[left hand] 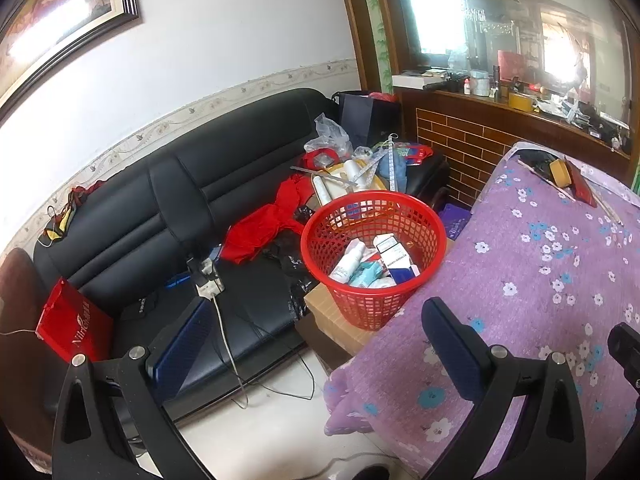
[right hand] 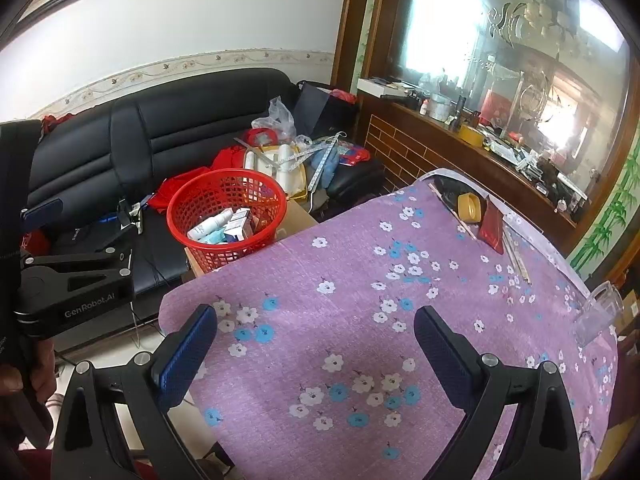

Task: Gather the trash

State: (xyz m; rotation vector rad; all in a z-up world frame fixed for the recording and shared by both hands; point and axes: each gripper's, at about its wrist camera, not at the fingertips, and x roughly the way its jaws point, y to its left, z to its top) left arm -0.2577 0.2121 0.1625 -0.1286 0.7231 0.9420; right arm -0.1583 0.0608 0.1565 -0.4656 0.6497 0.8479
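Note:
A red mesh basket (left hand: 374,258) stands on a cardboard box (left hand: 332,320) beside the table; it also shows in the right wrist view (right hand: 226,216). It holds a white bottle (left hand: 348,260) and several small boxes (left hand: 394,258). My left gripper (left hand: 316,344) is open and empty, below and in front of the basket, near the table's edge. My right gripper (right hand: 316,352) is open and empty over the purple flowered tablecloth (right hand: 360,280). The left gripper also shows at the left of the right wrist view (right hand: 80,240).
A black sofa (left hand: 160,208) carries red cloth (left hand: 264,228), a power strip (left hand: 206,276), a red bag (left hand: 72,324) and a pile of clutter (left hand: 352,164). At the table's far end lie a tape roll (right hand: 469,206), a red packet (right hand: 492,226) and sticks. A glass jug (right hand: 600,312) stands at the right.

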